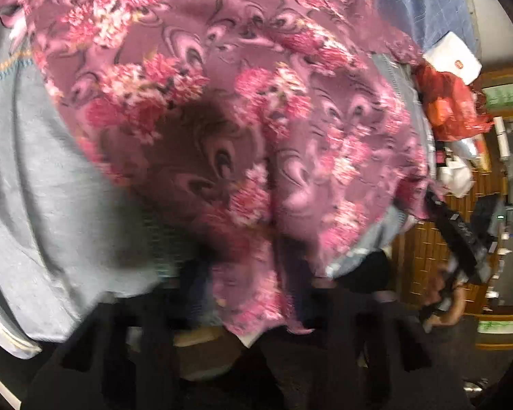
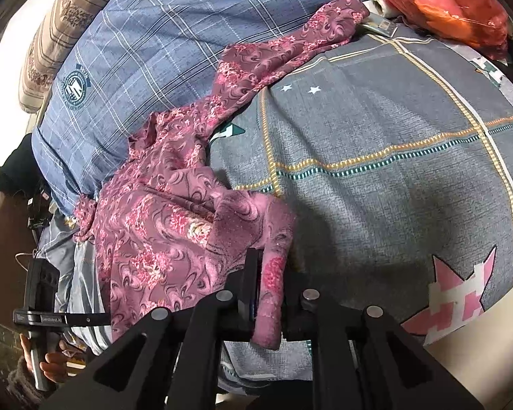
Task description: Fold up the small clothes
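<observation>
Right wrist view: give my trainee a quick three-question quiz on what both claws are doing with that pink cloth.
1. True or false: the right claw is shut on the pink flowered cloth.
2. What lies under the cloth? A) bare wooden table B) grey bedsheet C) tiled floor
3. Fill in: the red plastic bag sits at the far ____ corner of the right wrist view.

Key
1. True; a fold is pinched between its fingers.
2. B, the grey bedsheet.
3. Right, where the red plastic bag lies.
</observation>
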Demonstrator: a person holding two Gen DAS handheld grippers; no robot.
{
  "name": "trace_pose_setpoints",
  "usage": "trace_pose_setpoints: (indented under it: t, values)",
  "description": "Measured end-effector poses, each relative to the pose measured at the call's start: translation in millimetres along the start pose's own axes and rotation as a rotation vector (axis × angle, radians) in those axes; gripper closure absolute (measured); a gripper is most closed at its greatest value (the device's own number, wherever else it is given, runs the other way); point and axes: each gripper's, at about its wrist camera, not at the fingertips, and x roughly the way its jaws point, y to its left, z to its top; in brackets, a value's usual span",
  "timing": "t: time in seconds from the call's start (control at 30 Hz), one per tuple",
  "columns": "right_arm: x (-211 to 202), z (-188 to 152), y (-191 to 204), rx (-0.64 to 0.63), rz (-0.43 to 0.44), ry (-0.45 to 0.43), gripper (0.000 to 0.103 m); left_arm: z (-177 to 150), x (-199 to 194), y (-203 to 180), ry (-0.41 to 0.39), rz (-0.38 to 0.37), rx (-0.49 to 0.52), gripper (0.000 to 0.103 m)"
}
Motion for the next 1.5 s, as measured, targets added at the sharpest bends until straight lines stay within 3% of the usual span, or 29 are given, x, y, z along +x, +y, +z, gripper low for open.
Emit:
trace_pose_setpoints:
  t: [0.03,0.23,0.33,0.47,0.53,0.57,0.63,0.7,0.77,0.87,0.93,0.97,1.0,1.1,1.2,1.27,1.3,1.37,1.4,1.43,1.5]
  values:
    - [1,0,1,-0.002,-0.002,0.002,0.091,1,-1,3,-0.005,0.004,-0.011,0.099]
    - [-2,-3,2,-0.001,0.068,-0.013,0.098,-14,-50,27,-0.120,-0.023,-0.055,0.099]
    - [-26,-4,2,0.046,0.204,-0.034,0.098,-35,-113,48,-0.224,-0.041,-0.088,0.099]
    - [-60,-8,12,0.050,0.328,-0.062,0.099,-53,-163,79,-0.328,0.079,-0.124,0.099]
    - [-59,-13,16,0.033,0.308,-0.041,0.099,-56,-156,99,-0.302,0.126,-0.143,0.099]
    - [-48,-17,18,0.021,0.255,-0.001,0.098,-56,-144,112,-0.266,0.196,-0.170,0.099]
    - [-23,-26,17,-0.003,0.127,0.093,0.098,-59,-126,134,-0.198,0.257,-0.205,0.099]
    - [-1,-35,15,-0.015,0.043,0.187,0.098,-63,-118,151,-0.158,0.258,-0.241,0.099]
    - [7,-35,16,-0.026,-0.024,0.232,0.093,-59,-125,156,-0.187,0.216,-0.250,0.098]
    - [-7,-11,25,-0.050,-0.066,0.136,0.092,-35,-142,146,-0.258,0.190,-0.183,0.089]
    - [-16,11,39,-0.074,-0.036,0.055,0.078,-5,-146,135,-0.308,0.186,-0.139,0.057]
    - [-16,19,47,-0.086,-0.009,0.026,0.072,8,-144,132,-0.331,0.187,-0.143,0.052]
    - [-12,27,56,-0.101,0.012,0.005,0.063,23,-142,131,-0.346,0.174,-0.143,0.051]
    - [17,39,77,-0.137,-0.006,0.007,0.062,65,-120,138,-0.319,0.204,-0.185,0.051]
    - [49,49,83,-0.127,-0.044,0.004,0.062,90,-92,148,-0.267,0.230,-0.238,0.056]
    - [66,60,84,-0.100,-0.066,-0.012,0.062,94,-95,136,-0.336,0.303,-0.200,0.090]
    - [77,64,85,-0.084,-0.084,-0.012,0.062,96,-96,131,-0.338,0.298,-0.179,0.100]
    - [98,65,89,-0.070,-0.053,0.031,0.067,95,-102,126,-0.363,0.326,-0.171,0.101]
    - [113,64,97,-0.102,-0.007,0.088,0.078,97,-102,125,-0.367,0.360,-0.154,0.101]
    - [120,63,107,-0.147,0.012,0.124,0.096,97,-101,124,-0.371,0.407,-0.133,0.101]
    - [117,61,126,-0.249,-0.028,0.095,0.096,97,-95,127,-0.365,0.478,-0.109,0.100]
